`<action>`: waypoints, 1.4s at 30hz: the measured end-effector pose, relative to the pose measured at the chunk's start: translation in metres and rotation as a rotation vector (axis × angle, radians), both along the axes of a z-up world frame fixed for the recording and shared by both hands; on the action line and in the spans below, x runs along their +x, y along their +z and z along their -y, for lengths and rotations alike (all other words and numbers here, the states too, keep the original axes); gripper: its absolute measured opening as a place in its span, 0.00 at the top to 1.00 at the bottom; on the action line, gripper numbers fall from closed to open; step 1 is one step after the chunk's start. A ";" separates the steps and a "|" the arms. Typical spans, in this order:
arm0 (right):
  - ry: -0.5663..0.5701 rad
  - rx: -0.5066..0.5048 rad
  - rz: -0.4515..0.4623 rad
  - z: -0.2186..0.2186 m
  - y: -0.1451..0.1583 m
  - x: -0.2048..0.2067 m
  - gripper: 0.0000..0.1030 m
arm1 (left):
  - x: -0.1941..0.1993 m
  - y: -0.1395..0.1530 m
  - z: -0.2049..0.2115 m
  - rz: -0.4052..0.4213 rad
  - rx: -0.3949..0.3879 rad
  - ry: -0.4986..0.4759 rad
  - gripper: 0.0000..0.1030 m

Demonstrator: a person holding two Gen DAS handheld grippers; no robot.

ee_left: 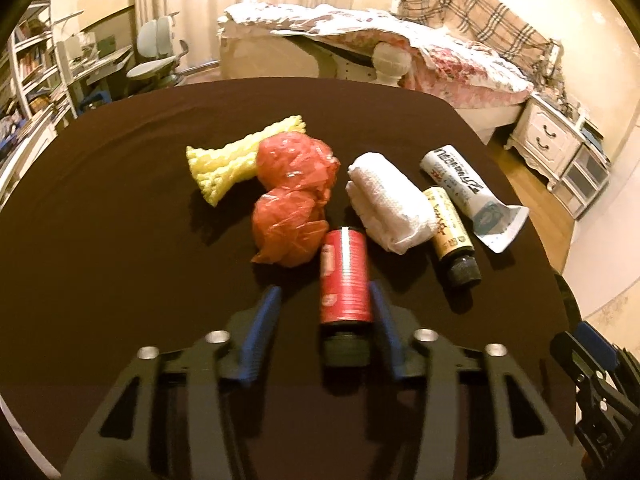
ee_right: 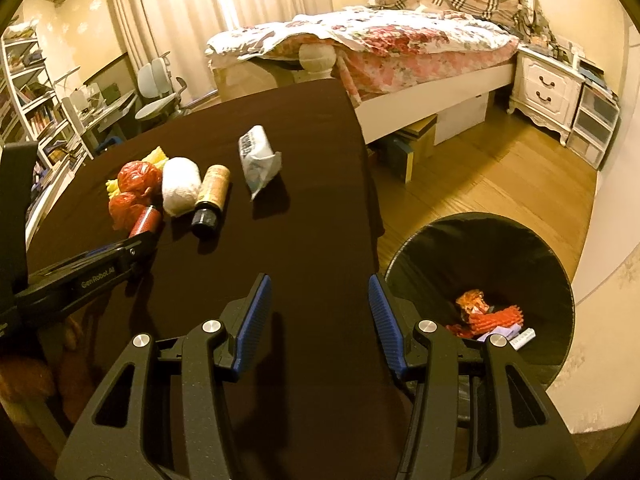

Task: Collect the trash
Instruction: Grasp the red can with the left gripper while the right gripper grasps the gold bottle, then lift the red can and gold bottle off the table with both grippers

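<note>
Left claw (ee_left: pixel 324 300) sits low over the dark table (ee_left: pixel 120 208), jaws half spread around a red bottle (ee_left: pixel 343 276) lying on its side, black cap toward the camera. Right pad touches the bottle's flank; left pad stands clear, with bare cloth showing between it and the bottle. Blur softens the pads, so I would not swear the right one is pressing yet. Not a grip so far. Bottle lies at the near edge of the trash heap, its far end just beside a red crumpled bag (ee_left: pixel 290 204), with a white towel roll (ee_left: pixel 390 206) off to its right. To do this well: shift the claw a little right so the bottle sits centred, or the closing left pad may roll it sideways. Close across the ribbed body, not the cap. Lift straight up first, so the bag is not dragged along. Right claw (ee_right: pixel 320 312) hangs spread and empty over the table's near edge, well apart from the heap. Bin (ee_right: pixel 480 248) stands on the floor just off the table's right side, some scraps already in it; carry the bottle there over the other claw's side without clipping it.
</note>
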State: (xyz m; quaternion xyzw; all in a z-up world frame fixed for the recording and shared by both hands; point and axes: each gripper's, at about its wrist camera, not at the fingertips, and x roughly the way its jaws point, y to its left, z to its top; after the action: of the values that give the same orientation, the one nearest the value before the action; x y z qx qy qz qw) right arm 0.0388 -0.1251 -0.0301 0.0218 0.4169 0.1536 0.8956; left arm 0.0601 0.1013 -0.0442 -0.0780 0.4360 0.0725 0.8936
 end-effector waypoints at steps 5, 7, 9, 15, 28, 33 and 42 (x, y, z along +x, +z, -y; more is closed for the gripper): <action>0.017 -0.010 0.002 -0.011 0.001 0.001 0.52 | -0.004 0.000 0.001 0.015 -0.017 -0.042 0.73; 0.021 -0.008 0.002 -0.014 0.002 0.004 0.52 | -0.007 0.000 0.000 0.017 -0.024 -0.049 0.73; 0.024 -0.004 0.006 -0.018 0.005 0.007 0.52 | -0.009 0.000 -0.001 0.019 -0.033 -0.052 0.73; 0.060 0.008 -0.003 -0.041 0.008 0.019 0.52 | -0.021 0.005 -0.013 0.032 -0.033 -0.043 0.73; 0.098 -0.008 -0.001 -0.088 0.005 0.041 0.69 | -0.027 0.001 -0.041 0.025 -0.044 0.006 0.73; 0.096 -0.022 -0.010 -0.095 0.000 0.048 0.71 | -0.028 0.000 -0.046 0.035 -0.027 0.015 0.73; 0.105 -0.041 -0.014 -0.109 -0.001 0.053 0.71 | -0.029 -0.001 -0.054 0.037 -0.053 0.024 0.73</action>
State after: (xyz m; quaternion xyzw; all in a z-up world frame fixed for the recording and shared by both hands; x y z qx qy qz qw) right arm 0.0921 -0.0157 -0.0306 -0.0173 0.4269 0.1918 0.8836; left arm 0.0315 0.1549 -0.0448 -0.1085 0.4200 0.0703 0.8983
